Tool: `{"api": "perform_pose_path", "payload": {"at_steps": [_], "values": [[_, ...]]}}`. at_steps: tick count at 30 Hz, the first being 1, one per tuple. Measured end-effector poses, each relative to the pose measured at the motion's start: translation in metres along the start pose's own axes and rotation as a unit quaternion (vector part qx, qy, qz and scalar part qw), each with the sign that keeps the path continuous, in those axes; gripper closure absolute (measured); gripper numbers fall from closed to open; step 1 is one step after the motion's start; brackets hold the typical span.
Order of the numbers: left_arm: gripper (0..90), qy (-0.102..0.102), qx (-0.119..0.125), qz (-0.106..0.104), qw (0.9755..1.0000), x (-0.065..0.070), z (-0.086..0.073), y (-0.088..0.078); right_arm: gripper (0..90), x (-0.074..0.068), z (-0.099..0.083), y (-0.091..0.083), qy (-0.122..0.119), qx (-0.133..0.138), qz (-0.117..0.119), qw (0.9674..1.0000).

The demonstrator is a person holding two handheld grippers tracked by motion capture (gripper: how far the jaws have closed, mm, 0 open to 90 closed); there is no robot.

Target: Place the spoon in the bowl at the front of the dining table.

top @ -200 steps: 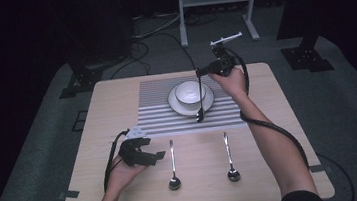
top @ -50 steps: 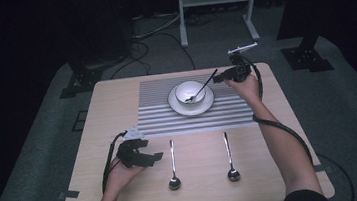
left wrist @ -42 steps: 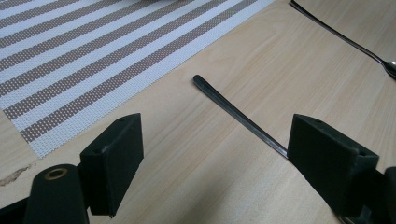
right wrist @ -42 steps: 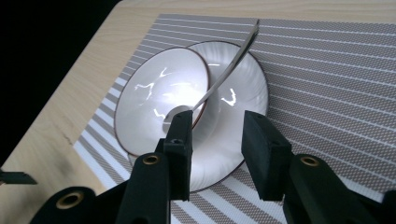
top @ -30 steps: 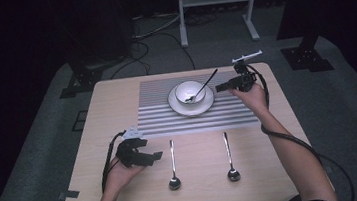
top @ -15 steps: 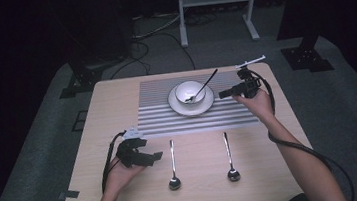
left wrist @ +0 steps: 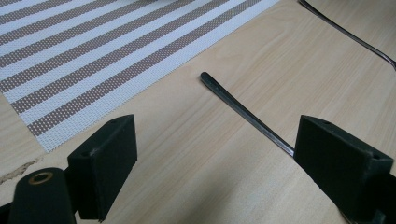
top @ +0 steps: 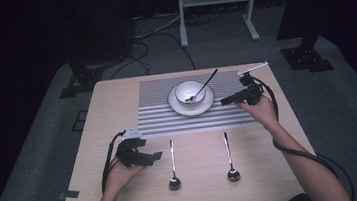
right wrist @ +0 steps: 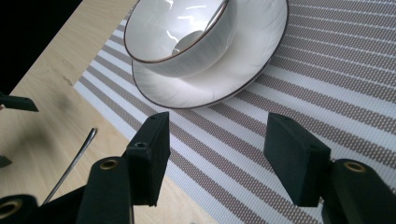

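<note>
On the wooden table, one spoon sits in the bowl. My right hand-held gripper, jaws apart and empty, hovers beside it; my left hand-held gripper, also apart, should probably take the near spoon next.

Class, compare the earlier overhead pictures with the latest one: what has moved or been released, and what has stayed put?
The right gripper put a spoon into the bowl, let go, and drew back to the right, jaws open. The left gripper, the two spoons on the table, the plate and the striped mat stayed as they were.
</note>
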State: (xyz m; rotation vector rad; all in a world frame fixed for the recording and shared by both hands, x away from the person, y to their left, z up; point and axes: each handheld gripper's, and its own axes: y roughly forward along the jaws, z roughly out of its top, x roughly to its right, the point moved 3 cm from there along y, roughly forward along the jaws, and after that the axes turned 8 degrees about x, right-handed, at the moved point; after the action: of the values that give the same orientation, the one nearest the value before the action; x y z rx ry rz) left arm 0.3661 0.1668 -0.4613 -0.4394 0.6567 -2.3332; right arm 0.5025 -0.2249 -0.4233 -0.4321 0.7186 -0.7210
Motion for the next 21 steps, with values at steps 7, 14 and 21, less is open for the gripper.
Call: {"api": "perform_pose_path", "payload": {"at_steps": [7, 14, 21], "values": [[10.9, -0.009, 0.003, 0.001, 1.0, -0.002, 0.0, -0.001, 36.2, -0.005, -0.013, -0.003, -0.001, 0.001, 0.011, 0.9999], [10.1, -0.011, 0.004, 0.004, 0.9999, -0.002, 0.0, -0.001, 32.6, -0.007, -0.024, -0.005, 0.002, -0.001, 0.018, 0.9998], [9.7, -0.011, 0.005, 0.006, 0.9999, -0.003, 0.0, -0.001, 31.0, -0.009, -0.034, -0.007, 0.004, 0.0, 0.024, 0.9997]]}}
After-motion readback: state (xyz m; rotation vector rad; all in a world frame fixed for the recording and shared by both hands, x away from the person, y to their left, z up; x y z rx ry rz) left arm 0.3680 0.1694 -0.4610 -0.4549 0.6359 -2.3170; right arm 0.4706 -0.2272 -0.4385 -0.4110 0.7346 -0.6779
